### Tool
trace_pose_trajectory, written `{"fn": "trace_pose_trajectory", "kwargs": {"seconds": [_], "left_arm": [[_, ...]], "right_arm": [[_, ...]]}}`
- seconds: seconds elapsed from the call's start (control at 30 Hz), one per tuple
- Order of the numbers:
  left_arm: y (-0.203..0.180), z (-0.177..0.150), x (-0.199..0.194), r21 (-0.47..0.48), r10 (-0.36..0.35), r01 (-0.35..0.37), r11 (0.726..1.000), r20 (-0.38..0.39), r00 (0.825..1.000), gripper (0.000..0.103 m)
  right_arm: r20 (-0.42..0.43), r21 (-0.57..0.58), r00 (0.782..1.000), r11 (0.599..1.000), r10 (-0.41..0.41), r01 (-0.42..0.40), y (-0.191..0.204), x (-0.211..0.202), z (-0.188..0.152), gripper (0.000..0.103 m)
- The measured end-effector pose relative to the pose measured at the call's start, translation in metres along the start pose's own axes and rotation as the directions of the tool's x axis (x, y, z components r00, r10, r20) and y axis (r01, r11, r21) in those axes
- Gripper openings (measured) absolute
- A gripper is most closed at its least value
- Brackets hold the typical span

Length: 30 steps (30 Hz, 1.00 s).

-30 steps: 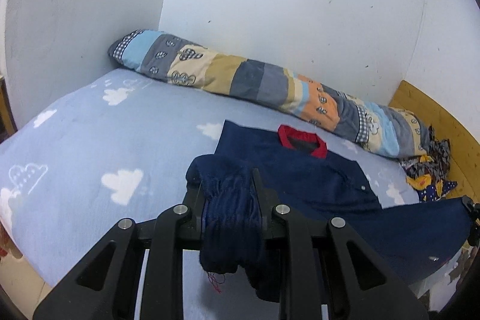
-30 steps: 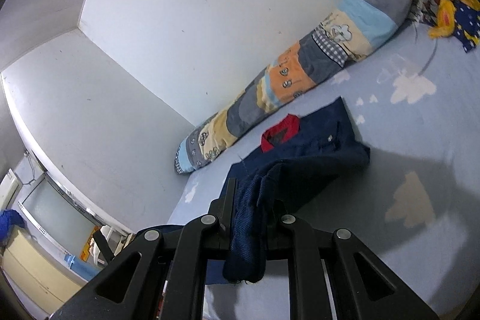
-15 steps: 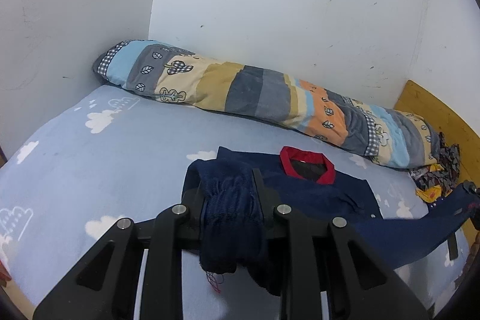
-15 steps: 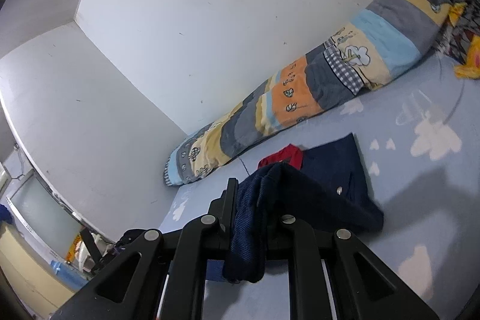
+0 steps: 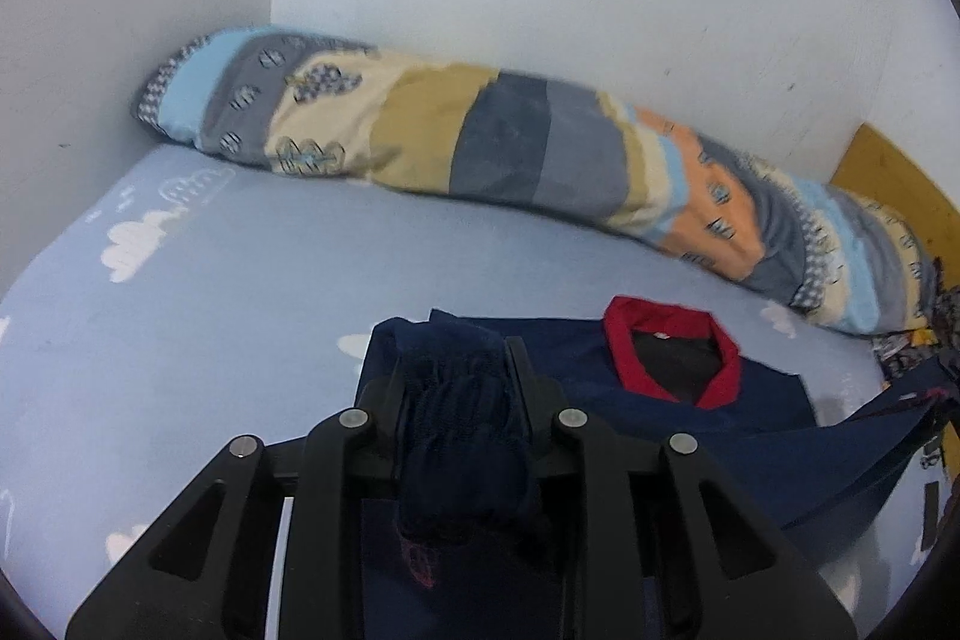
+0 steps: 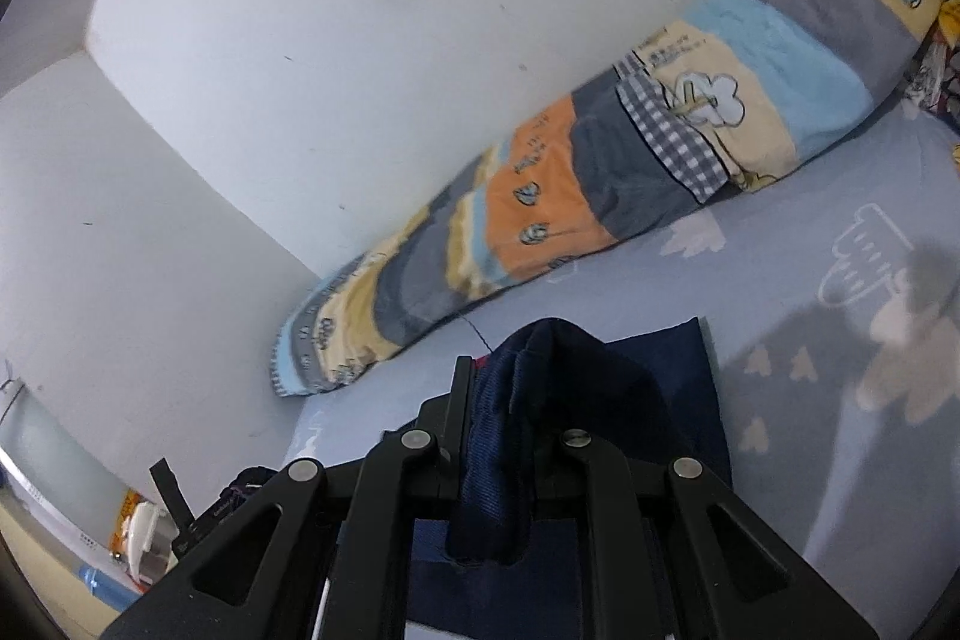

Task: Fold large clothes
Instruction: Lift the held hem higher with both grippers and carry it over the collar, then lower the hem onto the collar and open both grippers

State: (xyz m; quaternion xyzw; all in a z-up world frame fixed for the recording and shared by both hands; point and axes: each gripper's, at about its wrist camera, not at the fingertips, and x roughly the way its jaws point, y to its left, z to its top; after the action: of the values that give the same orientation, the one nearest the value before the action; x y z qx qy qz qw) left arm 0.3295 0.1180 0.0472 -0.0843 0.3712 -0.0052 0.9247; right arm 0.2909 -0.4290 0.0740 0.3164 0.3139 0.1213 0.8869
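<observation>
Both grippers, left [image 5: 457, 388] and right [image 6: 510, 400], have their jaws clenched on bunched edges of a navy garment [image 5: 660, 400]. Its red collar [image 5: 672, 346] lies on a cloud-print bed [image 5: 270, 280].

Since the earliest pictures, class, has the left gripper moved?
Yes. The left gripper, shut on the navy garment, has travelled toward the striped bolster by the wall, which now looks larger and nearer.

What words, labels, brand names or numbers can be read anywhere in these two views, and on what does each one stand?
None can be read.
Small white tag inside the red collar of the navy garment: too small and blurred.
Dark marks on the patchwork quilt near its cloud picture: blurred, may be writing.
Orange packet at the lower left of the right wrist view: print too small.
</observation>
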Motion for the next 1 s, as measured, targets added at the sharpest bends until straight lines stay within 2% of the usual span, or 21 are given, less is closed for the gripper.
{"fn": "trace_pose_trajectory", "kwargs": {"seconds": [0.13,0.2,0.3,0.37,0.4,0.43,0.5,0.6,0.73,0.87,1.0], "left_arm": [[-0.004,0.006,0.054,-0.014,0.021,-0.023,1.0,-0.099,0.995,0.025],[-0.004,0.008,0.077,-0.022,0.026,-0.029,0.999,-0.16,0.987,0.027],[-0.006,0.009,0.106,-0.026,0.046,-0.053,0.998,-0.223,0.974,0.031],[-0.006,0.013,0.118,-0.031,0.066,-0.076,0.997,-0.251,0.966,0.037],[-0.005,0.016,0.124,-0.044,0.067,-0.081,0.996,-0.258,0.964,0.046],[-0.003,0.018,0.128,-0.055,0.069,-0.086,0.995,-0.262,0.963,0.061],[0.004,0.026,0.133,-0.098,0.062,-0.092,0.991,-0.279,0.958,0.074],[0.015,0.033,0.141,-0.155,0.026,-0.076,0.985,-0.3,0.953,0.074],[0.021,0.03,0.135,-0.166,0.012,-0.059,0.984,-0.272,0.962,0.074],[0.034,0.031,0.128,-0.169,0.04,-0.081,0.982,-0.229,0.973,0.074],[0.059,0.04,0.112,-0.253,0.05,-0.09,0.963,-0.161,0.986,0.075]], "right_arm": [[-0.046,0.056,0.998,0.998,-0.035,0.038,-0.023,0.044,0.009,0.013],[-0.079,0.091,0.994,0.992,-0.081,0.088,-0.041,0.069,0.012,0.013],[-0.113,0.159,0.988,0.979,-0.106,0.124,-0.063,0.096,0.01,0.016],[-0.143,0.224,0.982,0.963,-0.121,0.151,-0.08,0.114,0.008,0.02],[-0.153,0.254,0.981,0.954,-0.122,0.158,-0.087,0.12,0.007,0.023],[-0.165,0.286,0.978,0.943,-0.124,0.168,-0.096,0.128,0.006,0.025],[-0.202,0.326,0.971,0.927,-0.125,0.187,-0.108,0.142,0.004,0.032],[-0.213,0.376,0.973,0.912,-0.089,0.166,-0.118,0.149,0.006,0.043],[-0.171,0.412,0.985,0.905,-0.031,0.1,-0.12,0.14,0.016,0.055],[-0.155,0.41,0.988,0.911,0.016,0.05,-0.115,0.129,0.025,0.056],[-0.128,0.403,0.99,0.915,0.066,-0.009,-0.107,0.125,0.03,0.056]]}}
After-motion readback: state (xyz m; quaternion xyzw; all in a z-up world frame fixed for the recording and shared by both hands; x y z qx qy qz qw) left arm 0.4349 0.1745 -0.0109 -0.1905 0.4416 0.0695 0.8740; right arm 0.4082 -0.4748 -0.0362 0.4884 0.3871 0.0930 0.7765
